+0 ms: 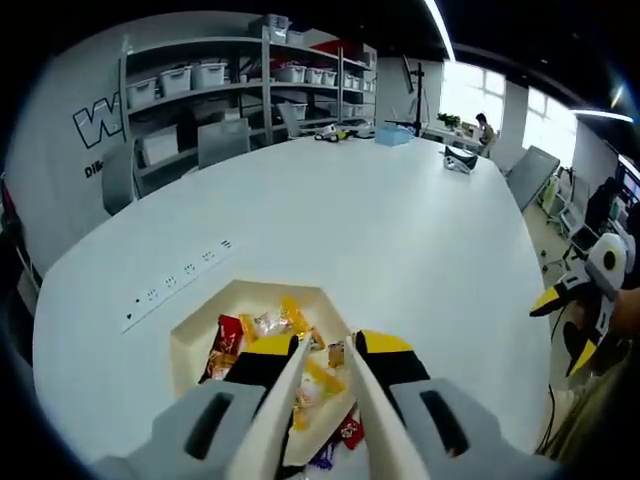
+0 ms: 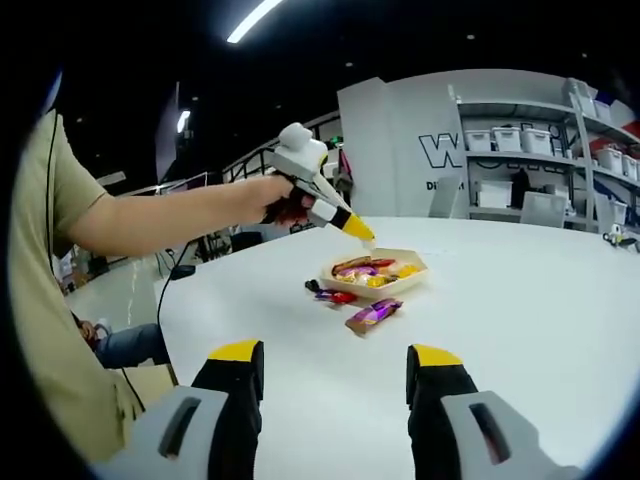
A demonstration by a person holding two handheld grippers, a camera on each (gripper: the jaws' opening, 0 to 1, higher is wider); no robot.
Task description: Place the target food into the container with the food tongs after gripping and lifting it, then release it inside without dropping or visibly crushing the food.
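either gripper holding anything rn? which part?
Right gripper: open, nothing held. Left gripper: a wrapped sweet sits between its tips above the tray; grip can't be confirmed.

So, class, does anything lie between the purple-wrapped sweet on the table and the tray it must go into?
Nothing visible does. The purple sweet lies on bare table just short of the tray, by its near wall; the red sweet lies off to one side, not between them.
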